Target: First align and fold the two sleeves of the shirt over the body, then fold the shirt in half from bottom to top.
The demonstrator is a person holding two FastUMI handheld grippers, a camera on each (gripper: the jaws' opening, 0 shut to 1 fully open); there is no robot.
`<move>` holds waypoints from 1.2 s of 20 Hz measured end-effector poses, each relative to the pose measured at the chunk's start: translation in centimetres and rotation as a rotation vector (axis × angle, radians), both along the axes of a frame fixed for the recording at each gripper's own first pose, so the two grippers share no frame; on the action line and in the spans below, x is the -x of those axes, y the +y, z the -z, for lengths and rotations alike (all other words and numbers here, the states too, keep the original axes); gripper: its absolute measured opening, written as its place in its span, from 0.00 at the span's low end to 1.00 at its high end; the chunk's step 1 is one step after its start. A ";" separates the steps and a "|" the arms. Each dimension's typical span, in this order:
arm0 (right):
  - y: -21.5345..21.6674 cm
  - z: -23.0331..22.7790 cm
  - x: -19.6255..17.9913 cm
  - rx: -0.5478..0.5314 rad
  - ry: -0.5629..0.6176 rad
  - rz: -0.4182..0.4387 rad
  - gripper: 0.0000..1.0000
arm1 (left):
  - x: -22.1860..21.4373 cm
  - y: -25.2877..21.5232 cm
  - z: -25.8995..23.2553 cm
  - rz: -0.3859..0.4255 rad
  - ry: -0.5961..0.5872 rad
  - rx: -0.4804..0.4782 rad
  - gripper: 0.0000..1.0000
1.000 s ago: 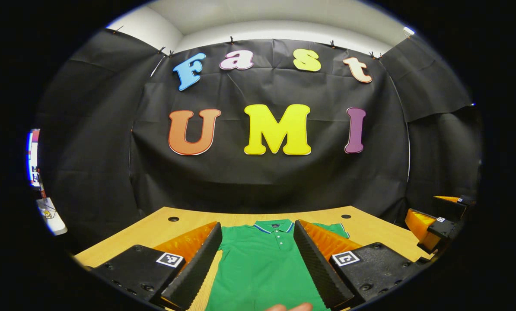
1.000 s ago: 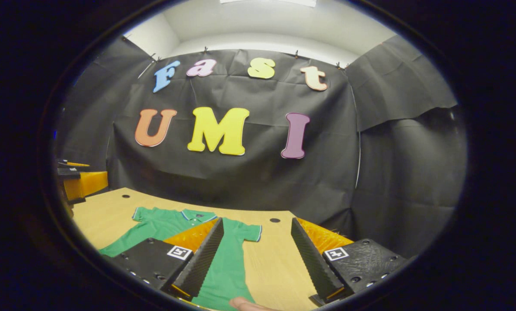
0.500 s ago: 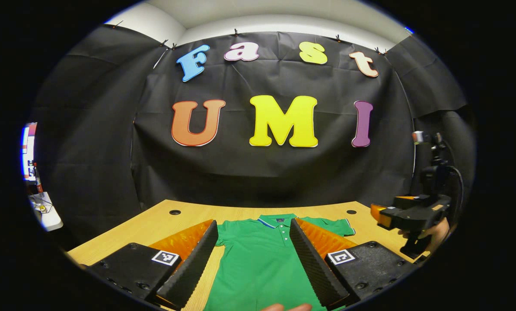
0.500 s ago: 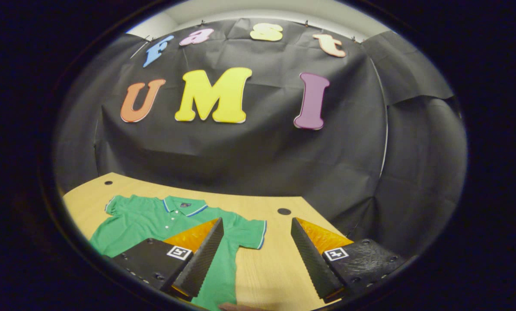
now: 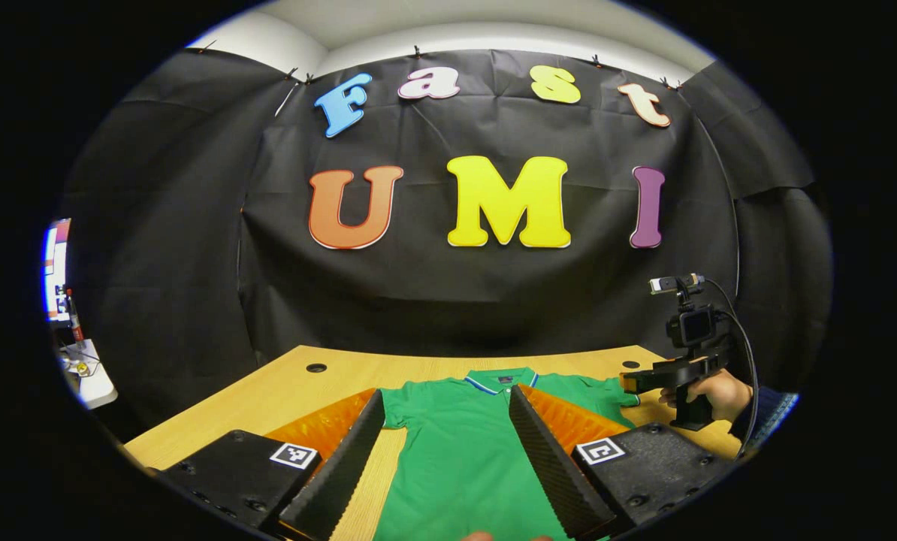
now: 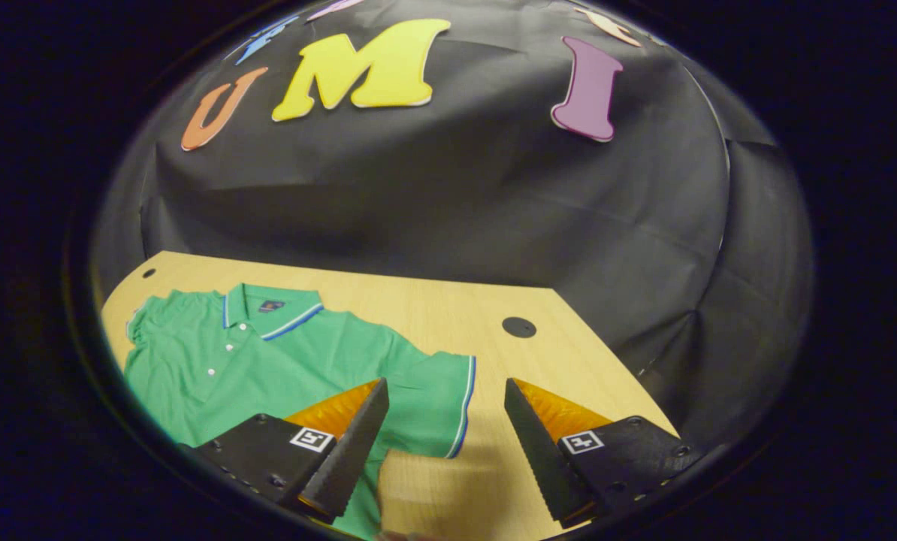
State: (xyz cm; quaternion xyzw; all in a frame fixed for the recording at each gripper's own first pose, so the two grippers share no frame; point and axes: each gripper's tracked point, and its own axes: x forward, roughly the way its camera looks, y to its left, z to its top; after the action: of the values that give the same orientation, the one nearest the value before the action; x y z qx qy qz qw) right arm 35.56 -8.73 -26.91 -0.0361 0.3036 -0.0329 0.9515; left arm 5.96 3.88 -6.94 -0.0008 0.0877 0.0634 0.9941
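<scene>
- A green shirt (image 6: 268, 361) lies flat, unfolded, collar toward the bench's (image 6: 448, 308) far edge.
- The right gripper (image 6: 445, 443), jaws spread and empty, hovers over the right sleeve (image 6: 437, 402).
- The left gripper (image 5: 445, 451), jaws apart, seemingly hangs above the body.
- Best practice: pinch the sleeve's hem and carry it squarely inward.

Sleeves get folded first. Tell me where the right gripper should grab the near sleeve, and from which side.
Grip the sleeve at its striped cuff edge, coming from the bare table outside it. The cuff lies flat, between the open right gripper fingers.

Shirt (image 6: 283, 361) hem beyond view edge
</scene>
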 end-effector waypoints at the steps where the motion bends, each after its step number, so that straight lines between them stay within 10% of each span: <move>1: -0.5 0.9 -0.8 -0.014 0.020 0.021 0.94 | -0.3 0.3 0.4 -0.004 0.011 0.008 1.00; 11: -0.4 5.5 -1.9 -0.200 0.171 0.074 0.58 | -1.6 1.1 2.4 -0.023 0.065 0.041 1.00; 13: -0.8 5.9 -2.4 -0.226 0.168 0.100 0.44 | -1.7 1.0 2.5 -0.025 0.066 0.041 1.00; 14: -0.5 5.5 -2.4 -0.228 0.162 0.103 0.14 | -1.7 1.1 2.8 -0.026 0.071 0.042 1.00; 16: -0.5 5.5 -2.5 -0.200 0.171 0.099 0.04 | -1.6 0.8 2.7 -0.020 0.070 0.033 1.00; 24: 2.5 0.3 -3.1 0.169 0.025 -0.064 0.03 | -2.4 1.1 3.5 -0.034 0.070 0.025 1.00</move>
State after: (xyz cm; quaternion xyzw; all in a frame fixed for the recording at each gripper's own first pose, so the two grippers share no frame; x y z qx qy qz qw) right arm 38.66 -6.23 -27.17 -0.1262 0.3106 -0.0277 0.9417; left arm 8.37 4.96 -10.45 -0.0126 0.1232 0.0790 0.9892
